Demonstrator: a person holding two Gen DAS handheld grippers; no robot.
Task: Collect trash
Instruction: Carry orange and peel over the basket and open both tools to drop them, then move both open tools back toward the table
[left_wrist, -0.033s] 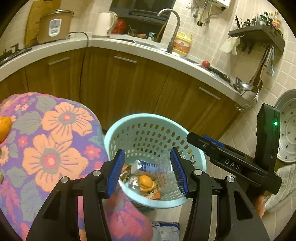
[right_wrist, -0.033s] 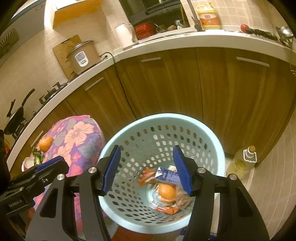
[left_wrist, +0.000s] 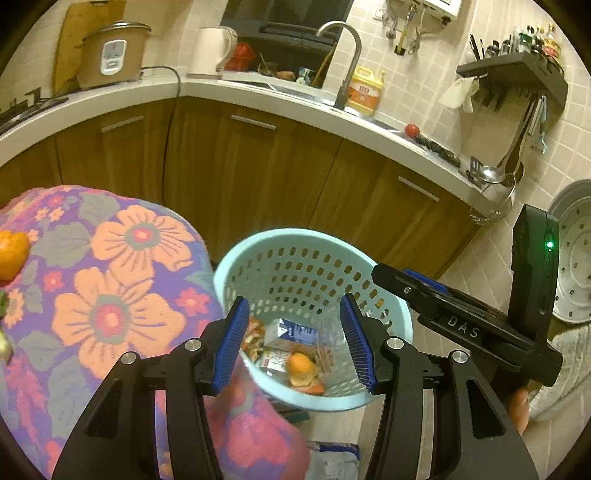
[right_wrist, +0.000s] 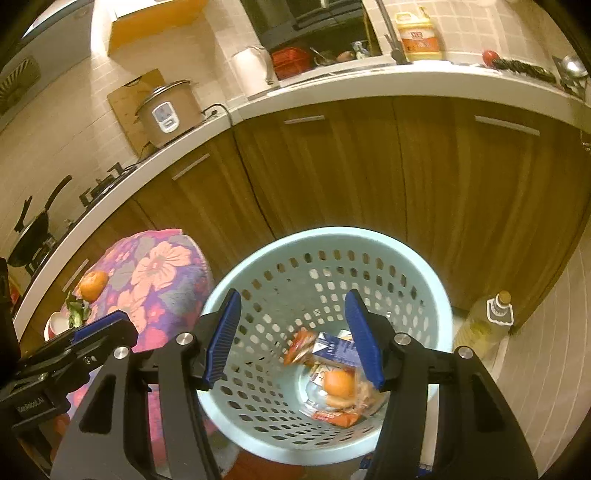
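Above the pale blue perforated plastic basket (right_wrist: 325, 258) both grippers point down into its mouth. The left gripper (left_wrist: 295, 345) and the right gripper (right_wrist: 293, 338) have their blue ribbed pads spreading wider, nothing between them. At the basket's bottom lies the trash: a small blue-and-white carton (right_wrist: 334, 349) lying flat with its long axis across the floor, an orange peel (right_wrist: 340, 384) and red wrappers (right_wrist: 299, 345). Left of the basket, a flowered cloth-covered table (left_wrist: 110, 280) carries an orange (right_wrist: 92, 284) near its far edge.
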